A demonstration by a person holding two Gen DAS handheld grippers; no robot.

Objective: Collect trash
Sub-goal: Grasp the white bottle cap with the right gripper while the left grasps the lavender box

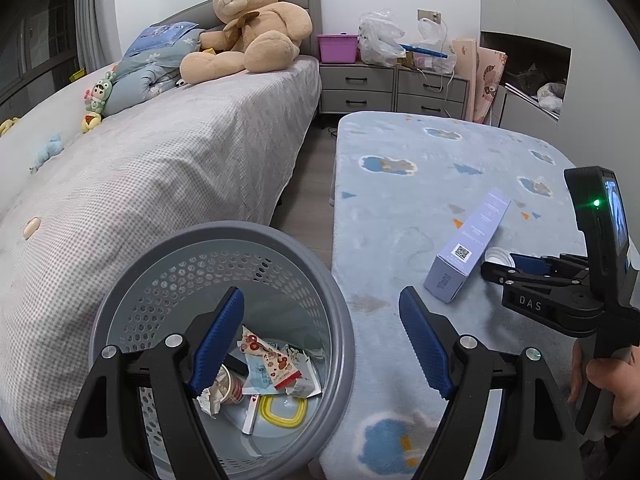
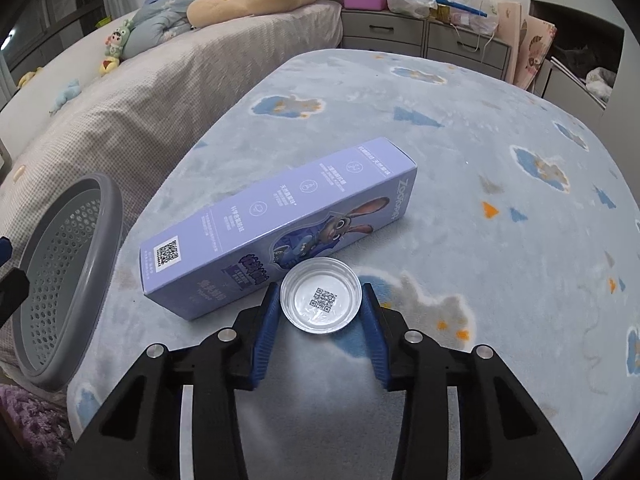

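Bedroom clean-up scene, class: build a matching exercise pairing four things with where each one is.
Things:
1. purple box
2. clear round lid
3. yellow ring
4. teddy bear

Places:
A. at the bottom of the grey bin
B. lying flat on the blue blanket
C. sitting on the bed
D. between the fingers of the right gripper

Pairs: 1-B, 2-D, 3-A, 4-C

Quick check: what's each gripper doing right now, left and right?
Left gripper: open, empty, above the bin.
Right gripper: closed on the round lid, beside the box.
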